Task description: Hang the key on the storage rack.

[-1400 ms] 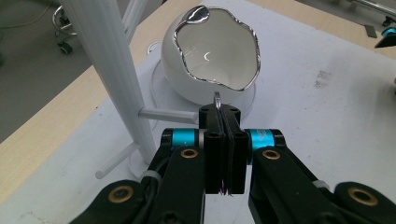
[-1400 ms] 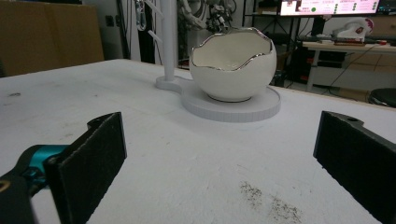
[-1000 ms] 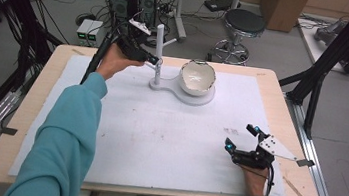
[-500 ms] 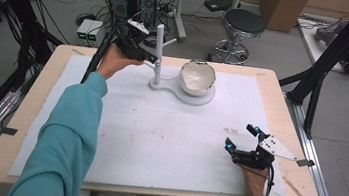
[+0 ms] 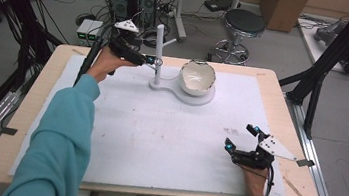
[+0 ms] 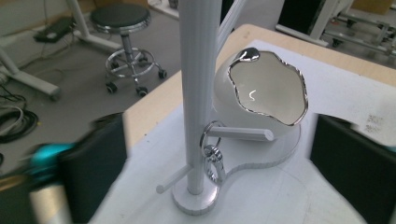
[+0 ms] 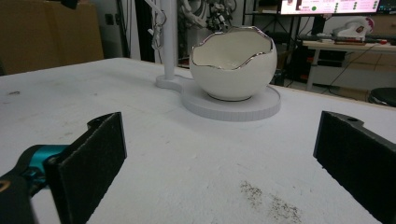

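From the high view, I have the left gripper (image 5: 153,61) in the upper left of the frame, its tips right at the white post (image 5: 158,50) of the jewellery stand (image 5: 183,90). At this size I cannot make out whether the tips touch the post or how wide they are spread. The egg-shaped bowl (image 5: 197,76) sits on the stand's round base, just right of the post. My right gripper (image 5: 243,138) rests low at the lower right of the frame on the white mat (image 5: 158,131), well apart from the stand, jaws spread wide with nothing between them.

In the left gripper view, my jaws rise at the lower left and lower right edges, far apart and released, with the post standing in the middle between them and touching neither. A silver ring (image 6: 213,161) hangs low on the post, under the horizontal peg (image 6: 243,134) that points right toward the bowl. The left jaw is smeared by blur, and the top of the post is cut off by the frame.

In the right gripper view, both black pads sit at the bottom corners, wide open and empty over the mat. The bowl stands upper centre on the base; the post behind it at upper left is cut off, and something silvery hanging there is too small to read.
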{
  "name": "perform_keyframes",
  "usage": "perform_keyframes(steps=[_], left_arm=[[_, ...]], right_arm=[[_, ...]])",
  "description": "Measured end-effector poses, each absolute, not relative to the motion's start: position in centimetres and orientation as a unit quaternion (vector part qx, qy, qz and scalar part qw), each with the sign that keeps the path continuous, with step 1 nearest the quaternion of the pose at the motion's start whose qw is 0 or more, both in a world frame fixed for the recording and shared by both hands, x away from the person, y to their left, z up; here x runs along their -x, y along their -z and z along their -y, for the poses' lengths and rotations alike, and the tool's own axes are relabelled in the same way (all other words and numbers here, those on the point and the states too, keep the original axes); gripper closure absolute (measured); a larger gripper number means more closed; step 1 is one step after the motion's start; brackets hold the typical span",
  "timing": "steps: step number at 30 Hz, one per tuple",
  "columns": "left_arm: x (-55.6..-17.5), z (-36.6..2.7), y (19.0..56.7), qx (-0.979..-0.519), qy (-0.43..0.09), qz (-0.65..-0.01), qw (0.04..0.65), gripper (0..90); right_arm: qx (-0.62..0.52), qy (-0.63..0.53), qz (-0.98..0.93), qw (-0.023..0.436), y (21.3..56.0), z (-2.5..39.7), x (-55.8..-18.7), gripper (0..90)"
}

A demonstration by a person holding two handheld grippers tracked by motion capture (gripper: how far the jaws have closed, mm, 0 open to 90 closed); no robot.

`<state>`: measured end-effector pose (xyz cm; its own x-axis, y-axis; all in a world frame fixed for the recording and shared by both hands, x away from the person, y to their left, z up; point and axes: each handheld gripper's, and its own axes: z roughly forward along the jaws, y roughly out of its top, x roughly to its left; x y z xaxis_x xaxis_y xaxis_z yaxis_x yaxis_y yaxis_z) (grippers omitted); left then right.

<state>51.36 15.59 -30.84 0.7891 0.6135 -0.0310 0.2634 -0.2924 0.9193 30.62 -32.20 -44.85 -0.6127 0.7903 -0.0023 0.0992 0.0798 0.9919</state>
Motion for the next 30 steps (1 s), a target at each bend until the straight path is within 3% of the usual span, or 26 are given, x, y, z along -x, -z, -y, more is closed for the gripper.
perform_keyframes(steps=[10,20,30], left_arm=[[-43.7,-21.3,30.6,-0.747,-0.213,-0.228,0.587,1.7],[-35.1,-27.4,35.1,-0.718,-0.245,-0.246,0.604,1.7],[-28.4,-28.4,40.9,-0.671,-0.267,-0.262,0.640,1.7]], right_arm=[[-0.330,-0.594,-0.674,0.290,44.9,32.2,-30.6,1.7],[-0.331,-0.593,-0.675,0.289,44.9,32.1,-30.6,1.7],[-0.323,-0.590,-0.676,0.302,44.9,32.0,-30.4,1.7]])
